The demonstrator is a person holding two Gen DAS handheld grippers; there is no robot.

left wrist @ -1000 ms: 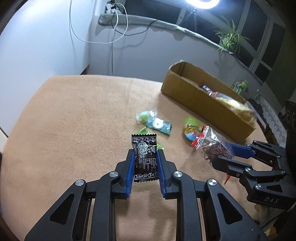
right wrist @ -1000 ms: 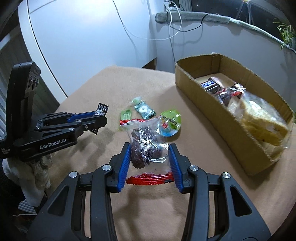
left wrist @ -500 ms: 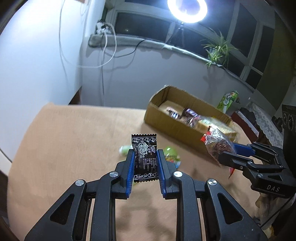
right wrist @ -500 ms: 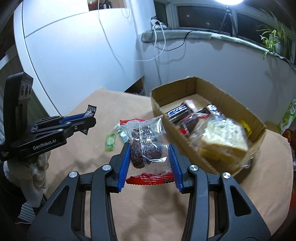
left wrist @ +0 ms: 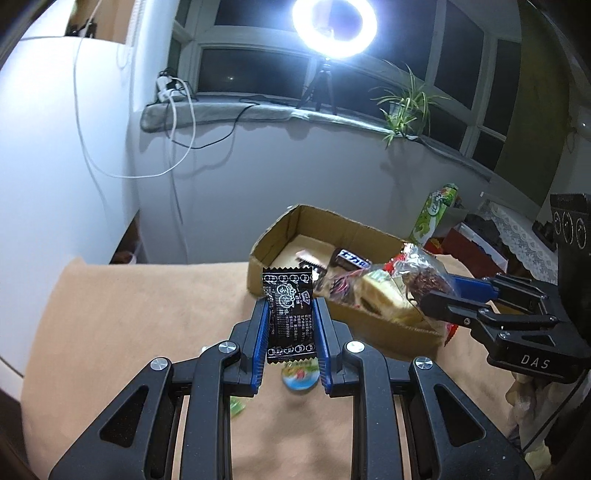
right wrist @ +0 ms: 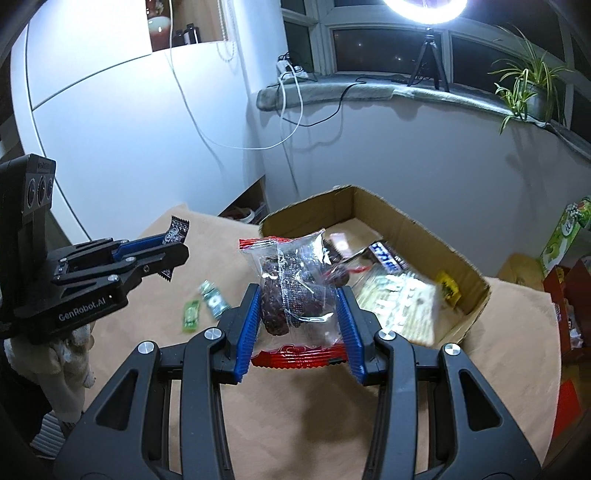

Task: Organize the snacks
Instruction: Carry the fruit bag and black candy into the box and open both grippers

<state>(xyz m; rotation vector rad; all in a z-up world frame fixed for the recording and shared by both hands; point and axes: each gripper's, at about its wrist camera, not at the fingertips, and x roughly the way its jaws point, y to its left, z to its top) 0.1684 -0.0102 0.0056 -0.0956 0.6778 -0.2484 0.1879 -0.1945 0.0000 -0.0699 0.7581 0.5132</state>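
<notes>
In the left wrist view, the left gripper (left wrist: pixel 290 332) sits at lower centre of the frame, its blue pads pinching a small black candy wrapper (left wrist: pixel 290 315) that stands upright between them, its serrated top edge above the pads. Directly below the wrapper, on the tan table cover (left wrist: pixel 122 314), lies a round green-lidded snack cup (left wrist: pixel 299 376), with a small green packet (left wrist: pixel 236 406) lower left of it, partly hidden by the gripper frame. The cardboard box (left wrist: pixel 273 240) occupies the centre right of the frame, open at the top and holding a dark bar with white lettering (left wrist: pixel 352 258) and a bagged sandwich (left wrist: pixel 384 297). The right gripper (left wrist: pixel 439 288) enters from the right edge, clamped on a clear bag of dark dried fruit (left wrist: pixel 421 275) held over the box's near wall. In the right wrist view, the same clear bag (right wrist: pixel 295 291), with red sealed ends, stands upright between the right gripper's blue pads at frame centre, squeezed from both sides. The box lies behind it at centre right. At left of the frame the left gripper shows side-on with the black wrapper protruding from its tip. Two small green and teal packets (right wrist: pixel 207 304) lie on the cover between the two grippers. A ring light (left wrist: pixel 334 27) on a tripod and a potted plant (left wrist: pixel 404 105) stand on the sill at upper frame.
</notes>
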